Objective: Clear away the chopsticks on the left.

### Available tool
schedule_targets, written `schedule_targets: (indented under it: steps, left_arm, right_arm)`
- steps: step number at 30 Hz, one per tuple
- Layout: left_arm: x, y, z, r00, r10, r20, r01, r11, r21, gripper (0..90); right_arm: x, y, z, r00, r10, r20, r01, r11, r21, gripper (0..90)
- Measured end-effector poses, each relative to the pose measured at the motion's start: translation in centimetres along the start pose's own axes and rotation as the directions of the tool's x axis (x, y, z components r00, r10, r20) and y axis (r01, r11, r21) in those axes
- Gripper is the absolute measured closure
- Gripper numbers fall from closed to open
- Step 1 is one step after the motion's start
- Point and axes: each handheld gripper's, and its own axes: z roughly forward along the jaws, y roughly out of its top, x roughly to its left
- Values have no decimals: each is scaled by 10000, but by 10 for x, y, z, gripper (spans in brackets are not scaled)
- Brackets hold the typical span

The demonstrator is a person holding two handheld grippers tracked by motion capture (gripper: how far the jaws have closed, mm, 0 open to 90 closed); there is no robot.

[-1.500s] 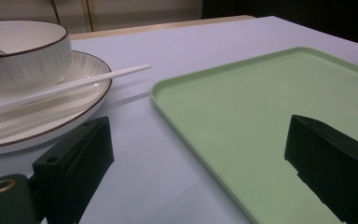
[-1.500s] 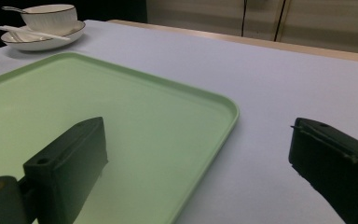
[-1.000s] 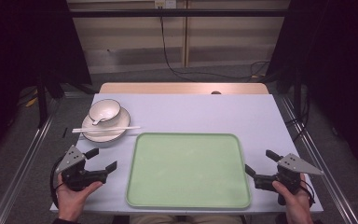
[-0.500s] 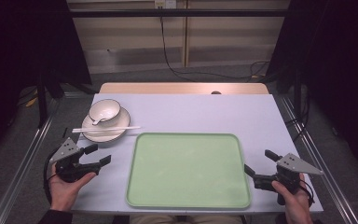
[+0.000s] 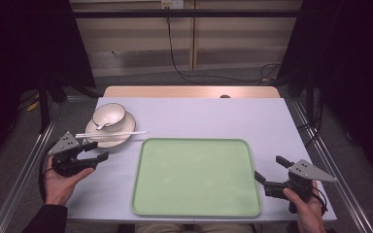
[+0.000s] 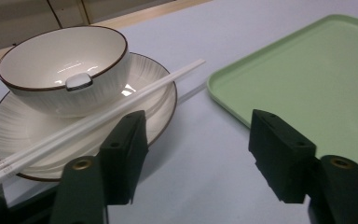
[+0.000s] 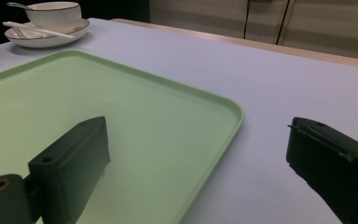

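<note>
A white bowl [image 5: 109,115] with a dark rim stands on a white ribbed plate [image 5: 127,124] at the table's far left. A spoon's handle [image 6: 78,81] rests inside the bowl. White chopsticks [image 5: 110,134] lie across the plate's near side. A pale green tray [image 5: 196,177] lies bare in the middle. My left gripper [image 5: 99,149] hovers just short of the plate, pointing at the chopsticks [image 6: 121,109]. Its jaws have just been closing but stand apart with nothing between them. My right gripper [image 5: 268,168] is open at the tray's right near corner [image 7: 233,116].
The pale table [image 5: 213,116] ends at a wooden strip [image 5: 189,91] on its far side. Metal rails run along both sides, and a cable [image 5: 179,63] trails over the floor behind. Bare tabletop lies to the right of the tray.
My left hand has moved away from the person toward the plate, and its jaws stand narrower than before. The right hand has stayed put.
</note>
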Motion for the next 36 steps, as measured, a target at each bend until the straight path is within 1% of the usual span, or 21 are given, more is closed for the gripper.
schedule_targets:
  steps: [1, 3, 7, 8, 10, 11, 12, 14, 15, 16, 17, 18, 19, 20, 21, 23, 24, 25, 30, 31, 36]
  left_arm:
    - [3, 1, 0, 10000, -76, -14, 76, 10000, -29, 371]
    - [9, 2, 1, 10000, 33, 18, -33, 10000, 70, 387]
    - [19, 7, 5, 9985, 536, -86, -531, 9975, 458, 450]
    - [21, 8, 6, 9973, 707, -211, -695, 9961, 548, 475]
    - [23, 8, 7, 9972, 721, -198, -708, 9957, 599, 496]
    - [29, 9, 13, 9953, 925, -272, -893, 9908, 1013, 495]
    - [31, 10, 14, 9943, 1034, -271, -995, 9881, 1175, 499]
    - [34, 10, 15, 9943, 1020, -312, -979, 9888, 1122, 518]
    - [40, 11, 16, 9939, 1060, -301, -1026, 9899, 978, 530]
    - [40, 11, 16, 9939, 1060, -301, -1026, 9899, 978, 553]
    - [45, 10, 18, 9939, 1023, -416, -981, 9908, 931, 553]
    - [48, 9, 20, 9950, 935, -359, -894, 9907, 1023, 557]
    - [50, 7, 23, 9953, 864, -432, -814, 9910, 1064, 558]
    - [50, 7, 23, 9953, 864, -432, -814, 9910, 1064, 560]
    - [54, 6, 26, 9946, 986, -339, -942, 9892, 1124, 570]
    - [57, 6, 30, 9938, 1048, -382, -1003, 9895, 1041, 570]
    - [59, 6, 32, 9938, 1083, -238, -1054, 9895, 990, 570]
    - [60, 7, 35, 9927, 1178, -250, -1146, 9879, 1043, 566]
    - [66, 5, 42, 9926, 1186, -253, -1150, 9869, 1129, 548]
    - [68, 5, 45, 9917, 1245, -327, -1196, 9851, 1240, 533]
    - [73, 6, 49, 9922, 1173, -429, -1113, 9863, 1217, 524]
  right_arm:
    - [0, 0, 0, 10000, -1, 2, 1, 10000, 2, 58]
    - [0, 0, 0, 10000, -45, -1, 45, 10000, 1, 58]
    - [0, 0, 0, 10000, -9, 33, 9, 10000, -15, 58]
    - [0, 0, 0, 10000, -10, 12, 10, 10000, -3, 58]
    - [0, 0, 0, 10000, 0, 16, 0, 10000, -5, 58]
    - [0, 0, 0, 10000, 10, 20, -10, 10000, -15, 58]
    - [0, 0, 0, 10000, 1, 26, -1, 10000, -3, 58]
    - [0, 0, 0, 10000, -17, 11, 17, 10000, -23, 58]
    - [0, 0, 0, 10000, -15, 23, 15, 10000, -22, 58]
    - [0, 0, 0, 10000, -15, 23, 15, 10000, -22, 58]
    - [0, 0, 0, 10000, 7, 0, -7, 10000, -19, 58]
    - [0, 0, 0, 10000, -1, 25, 1, 10000, -19, 58]
    - [0, 0, 0, 10000, -8, -14, 8, 10000, -4, 58]
    - [0, 0, 0, 10000, -8, -14, 8, 10000, -4, 58]
    - [0, 0, 0, 10000, 6, 17, -6, 10000, -15, 58]
    - [0, 0, 0, 10000, 2, -3, -2, 10000, 0, 58]
    - [0, 0, 0, 10000, 11, 9, -11, 10000, 0, 58]
    - [0, 0, 1, 10000, 6, 9, -6, 10000, 1, 58]
    - [0, 0, 1, 10000, -14, 1, 14, 10000, 17, 58]
    - [0, 0, 1, 10000, 7, -14, -7, 10000, 24, 58]
    - [0, 0, 1, 10000, -13, -29, 13, 10000, 26, 58]
